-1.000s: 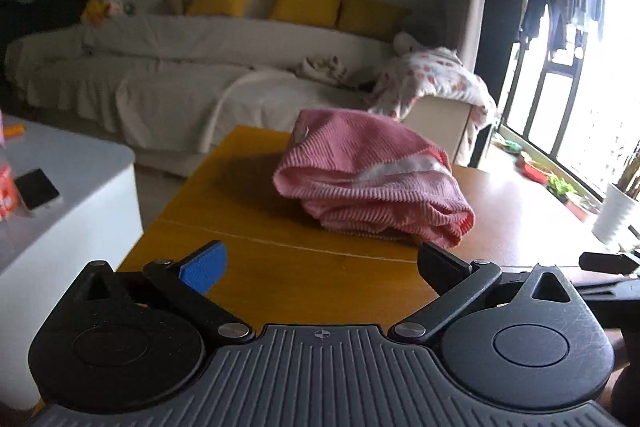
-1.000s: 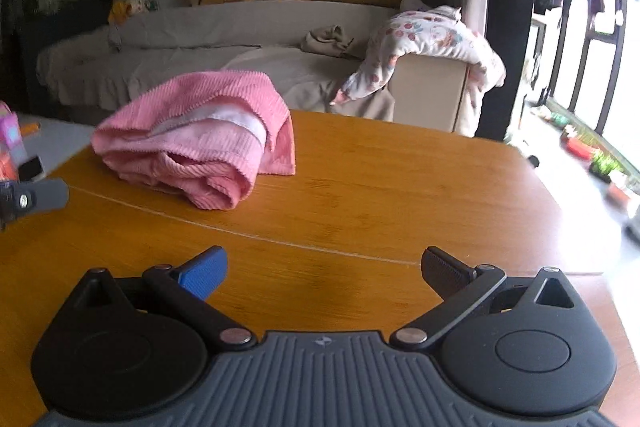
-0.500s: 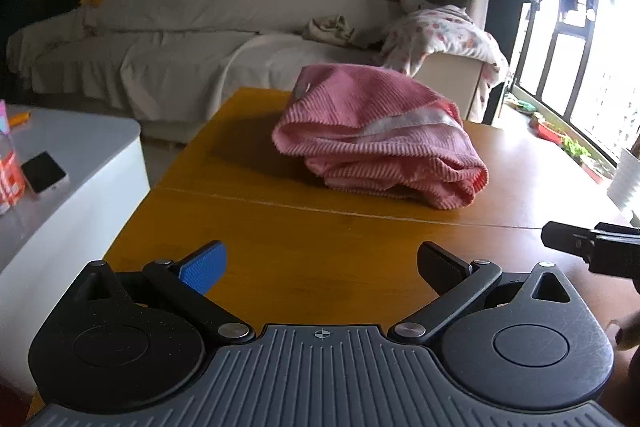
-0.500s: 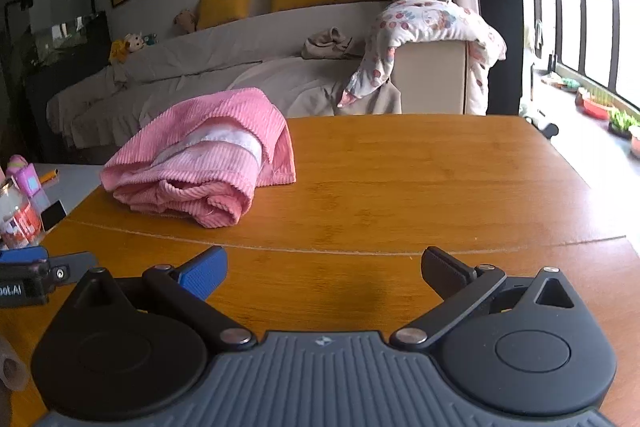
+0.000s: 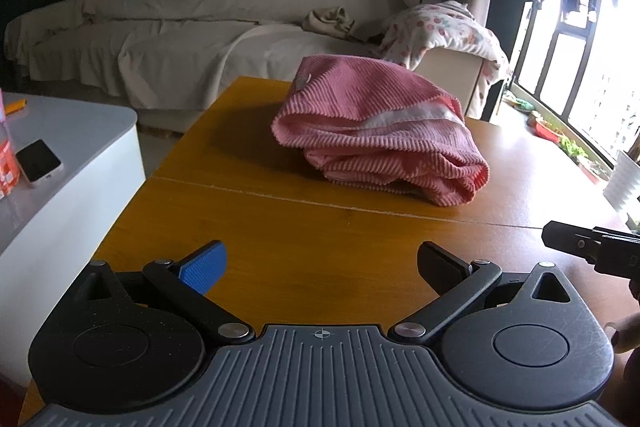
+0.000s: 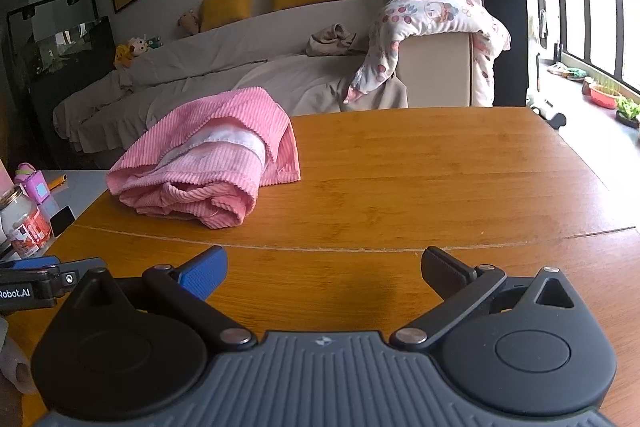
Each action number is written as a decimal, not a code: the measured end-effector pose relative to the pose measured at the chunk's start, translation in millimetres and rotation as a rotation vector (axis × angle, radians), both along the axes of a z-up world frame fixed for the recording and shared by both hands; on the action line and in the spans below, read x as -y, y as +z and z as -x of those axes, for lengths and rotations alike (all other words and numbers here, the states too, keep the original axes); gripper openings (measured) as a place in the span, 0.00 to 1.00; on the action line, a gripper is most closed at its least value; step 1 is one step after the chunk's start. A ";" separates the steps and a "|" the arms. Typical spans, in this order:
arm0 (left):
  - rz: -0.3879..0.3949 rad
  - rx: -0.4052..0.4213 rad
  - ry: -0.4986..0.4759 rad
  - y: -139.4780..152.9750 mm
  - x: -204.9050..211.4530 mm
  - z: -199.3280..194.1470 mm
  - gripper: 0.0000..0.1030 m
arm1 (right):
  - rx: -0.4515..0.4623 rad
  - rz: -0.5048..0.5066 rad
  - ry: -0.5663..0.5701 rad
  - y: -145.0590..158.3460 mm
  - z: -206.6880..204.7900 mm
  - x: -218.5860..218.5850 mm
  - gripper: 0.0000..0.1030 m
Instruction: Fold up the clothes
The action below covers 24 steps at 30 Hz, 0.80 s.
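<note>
A pink ribbed garment (image 5: 376, 131) lies folded in a loose bundle on the wooden table (image 5: 280, 227), a white inner band showing along its top. In the right wrist view the same pink garment (image 6: 208, 163) sits left of centre on the table (image 6: 420, 179). My left gripper (image 5: 322, 267) is open, over the table's near part, well short of the garment. My right gripper (image 6: 324, 269) is open too, empty, and clear of the cloth. Each gripper's tip shows at the edge of the other's view.
A white side table (image 5: 60, 163) stands left with a phone (image 5: 38, 163) and a jar (image 6: 26, 223). A covered sofa (image 5: 192, 39) with yellow cushions lies beyond the table. A patterned blanket (image 6: 432, 23) hangs over its arm. Plants (image 6: 624, 107) line the window side.
Both grippers have drawn back and shifted slightly; the garment looks a little farther away and has not moved on the table. Both stay open.
</note>
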<state>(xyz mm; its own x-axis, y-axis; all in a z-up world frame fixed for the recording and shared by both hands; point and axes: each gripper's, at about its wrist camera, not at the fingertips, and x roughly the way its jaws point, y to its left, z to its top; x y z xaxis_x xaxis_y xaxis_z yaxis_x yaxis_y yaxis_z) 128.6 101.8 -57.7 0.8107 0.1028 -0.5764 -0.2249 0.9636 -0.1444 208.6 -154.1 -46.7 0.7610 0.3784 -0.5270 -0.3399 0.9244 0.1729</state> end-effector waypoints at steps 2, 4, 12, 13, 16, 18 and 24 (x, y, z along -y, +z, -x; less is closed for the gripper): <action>0.008 -0.004 0.001 0.0 -0.6 -0.6 1.00 | -0.005 -0.005 -0.001 -0.3 -0.7 0.3 1.00; 0.013 -0.005 0.003 0.1 -1.3 -0.6 1.00 | -0.010 -0.010 -0.001 -0.6 -1.4 0.8 1.00; 0.010 0.005 0.004 0.5 -0.2 1.0 1.00 | -0.025 -0.027 -0.004 -1.6 -3.1 3.4 1.00; 0.010 0.005 0.004 0.4 -0.1 1.0 1.00 | -0.026 -0.028 -0.004 -1.5 -3.4 3.7 1.00; 0.011 0.005 0.004 0.1 -0.1 0.7 1.00 | -0.029 -0.030 -0.004 -2.1 -3.6 4.3 1.00; 0.010 0.006 0.004 0.2 -0.1 0.8 1.00 | -0.030 -0.024 -0.002 -2.1 -3.5 3.2 1.00; 0.006 0.011 0.005 0.6 0.1 1.1 1.00 | -0.008 0.027 0.008 -1.1 -0.5 -3.3 1.00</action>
